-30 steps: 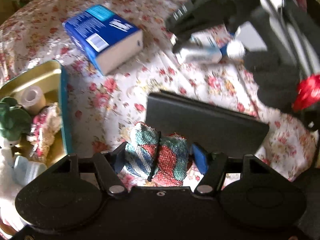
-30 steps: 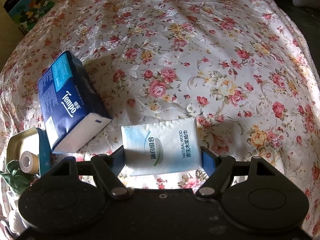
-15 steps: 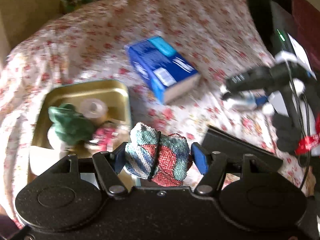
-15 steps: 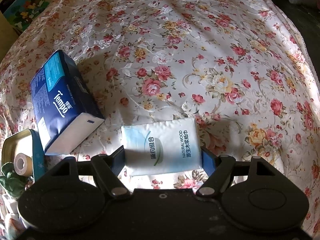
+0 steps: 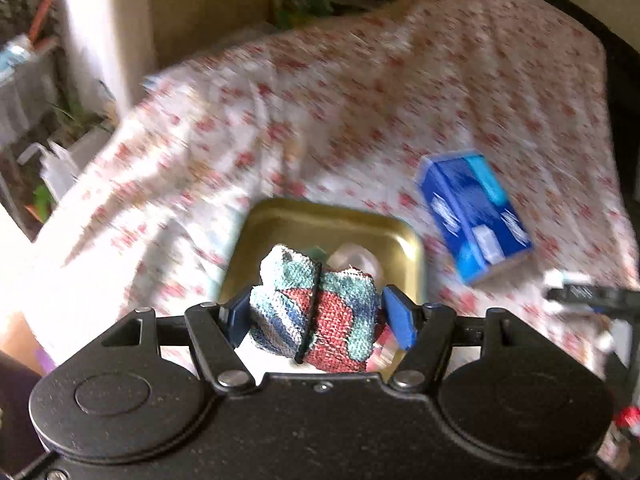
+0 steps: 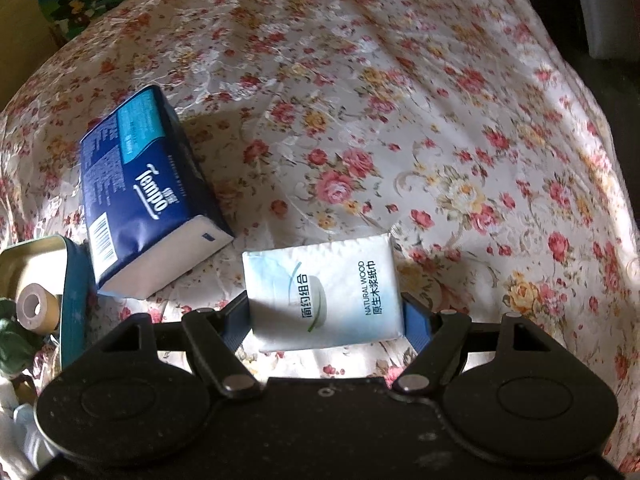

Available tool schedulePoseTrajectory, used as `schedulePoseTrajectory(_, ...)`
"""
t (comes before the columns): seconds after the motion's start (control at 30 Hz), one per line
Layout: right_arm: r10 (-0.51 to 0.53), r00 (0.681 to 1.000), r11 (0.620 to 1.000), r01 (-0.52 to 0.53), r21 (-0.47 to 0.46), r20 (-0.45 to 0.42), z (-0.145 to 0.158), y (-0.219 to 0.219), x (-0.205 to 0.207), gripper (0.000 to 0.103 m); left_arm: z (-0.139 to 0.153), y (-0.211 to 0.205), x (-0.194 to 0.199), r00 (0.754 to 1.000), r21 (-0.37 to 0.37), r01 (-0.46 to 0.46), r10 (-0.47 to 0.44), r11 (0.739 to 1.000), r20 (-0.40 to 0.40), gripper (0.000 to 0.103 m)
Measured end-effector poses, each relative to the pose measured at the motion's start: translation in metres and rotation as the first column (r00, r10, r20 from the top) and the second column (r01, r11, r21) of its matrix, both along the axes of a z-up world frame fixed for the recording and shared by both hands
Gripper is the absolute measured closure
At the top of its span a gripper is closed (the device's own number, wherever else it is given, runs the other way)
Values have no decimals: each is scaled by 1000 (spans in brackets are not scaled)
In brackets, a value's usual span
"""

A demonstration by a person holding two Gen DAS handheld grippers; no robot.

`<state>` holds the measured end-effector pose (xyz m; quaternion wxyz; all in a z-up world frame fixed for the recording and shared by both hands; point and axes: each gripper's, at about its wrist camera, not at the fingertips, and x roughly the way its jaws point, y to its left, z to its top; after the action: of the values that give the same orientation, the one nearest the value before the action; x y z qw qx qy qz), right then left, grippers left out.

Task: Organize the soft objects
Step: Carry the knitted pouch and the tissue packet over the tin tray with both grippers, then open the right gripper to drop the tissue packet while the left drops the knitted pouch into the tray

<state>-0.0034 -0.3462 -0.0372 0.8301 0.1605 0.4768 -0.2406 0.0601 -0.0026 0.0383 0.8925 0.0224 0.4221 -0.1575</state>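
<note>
Only the blurred left view shows left fingers (image 5: 315,314) gripping a knitted bundle (image 5: 316,312), seemingly above the tin (image 5: 404,248); right fingers (image 6: 326,314) clamp a tissue pack (image 6: 324,292).

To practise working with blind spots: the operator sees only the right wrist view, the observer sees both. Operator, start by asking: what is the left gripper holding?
Observer: The left gripper is shut on a rolled knitted cloth, teal, red and blue.
Operator: Is the roll tied?
Observer: Yes, a black band circles its middle.
Operator: Where is it relative to the tin?
Observer: It hangs in front of the open gold tin, apparently above it.
</note>
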Motion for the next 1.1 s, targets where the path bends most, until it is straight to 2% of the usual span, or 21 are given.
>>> schedulePoseTrajectory(0.1, 25, 999, 998, -24, -56, 20, 6, 12, -1, 28, 0, 13, 11, 998, 8, -52, 52, 999, 30, 40)
schedulePoseTrajectory(0.23, 74, 995, 993, -67, -98, 71, 20, 30, -3, 28, -5, 34, 27, 993, -80, -114, 110, 990, -47, 40)
schedulePoseTrajectory(0.43, 195, 966, 974, -171, -148, 167, 44, 76, -8, 28, -6, 44, 32, 989, -112, -133, 125, 985, -80, 40)
schedulePoseTrajectory(0.63, 326, 935, 936, -299, -185, 138, 50, 133, 6, 27, 3, 52, 32, 989, -137, -140, 134, 981, -55, 40)
schedulePoseTrajectory(0.73, 353, 925, 933, -336, -128, 142, 50, 153, 24, 28, 6, 55, 32, 986, -144, -162, 157, 976, -49, 40)
schedulePoseTrajectory(0.97, 326, 935, 945, -325, -28, 140, 55, 180, 76, 27, 10, 52, 28, 987, -120, -162, 162, 979, -10, 40)
schedulePoseTrajectory(1.1, 308, 941, 950, -311, -3, 138, 60, 185, 93, 27, 10, 52, 28, 987, -124, -162, 162, 979, -15, 40)
